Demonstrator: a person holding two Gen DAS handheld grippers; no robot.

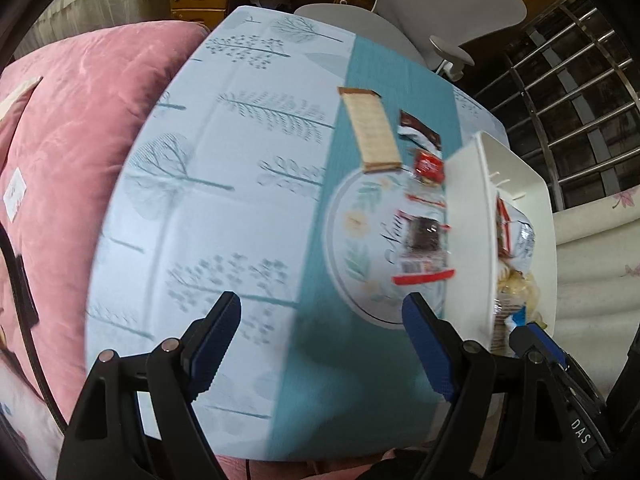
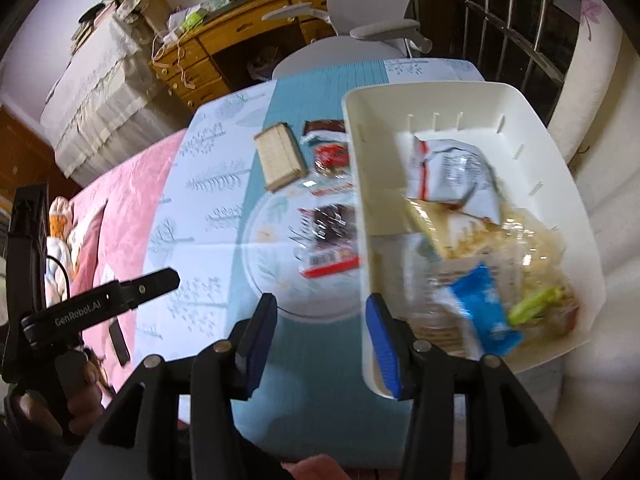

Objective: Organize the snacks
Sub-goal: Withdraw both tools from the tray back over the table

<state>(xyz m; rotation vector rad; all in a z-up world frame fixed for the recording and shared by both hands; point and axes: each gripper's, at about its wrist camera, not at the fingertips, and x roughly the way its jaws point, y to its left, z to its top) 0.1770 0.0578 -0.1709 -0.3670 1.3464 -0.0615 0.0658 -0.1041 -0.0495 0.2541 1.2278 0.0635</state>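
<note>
1. Left wrist view: my left hand-held gripper (image 1: pixel 322 346) hangs over the surface (image 1: pixel 224 216) with its jaws wide apart and nothing between them — only the tree-print cloth and the teal runner (image 1: pixel 316 376) show in the gap.
2. Ahead of it, a round printed mat (image 1: pixel 360 240) lies on the runner with a clear-wrapped dark snack with red ends (image 1: pixel 424 248) on it.
3. Beyond the mat lie a tan wafer pack (image 1: pixel 372 130), a brown wrapper (image 1: pixel 420 126) and a small red packet (image 1: pixel 429 166), close together.
4. The white bin (image 1: pixel 468 216) stands at the right, just beside the mat, with snacks inside; the blue pads of my other tool show at its near corner.
5. A pink bed cover (image 1: pixel 80 128) lies left of the surface.
6. Right wrist view: my right hand-held gripper (image 2: pixel 322 344) is partly open and grips nothing; its right pad sits at the near left wall of the white bin (image 2: pixel 560 152) — I cannot tell whether it touches.
7. In the bin lie a white-and-red bag (image 2: pixel 452 172), a blue packet (image 2: pixel 484 304) and clear bags of pale snacks (image 2: pixel 520 240).
8. Left of the bin, the wafer pack (image 2: pixel 280 156) and the dark snack (image 2: pixel 332 236) rest on the surface.
9. The left tool (image 2: pixel 100 304) shows at the left edge, held in a hand (image 2: pixel 76 396).
</note>
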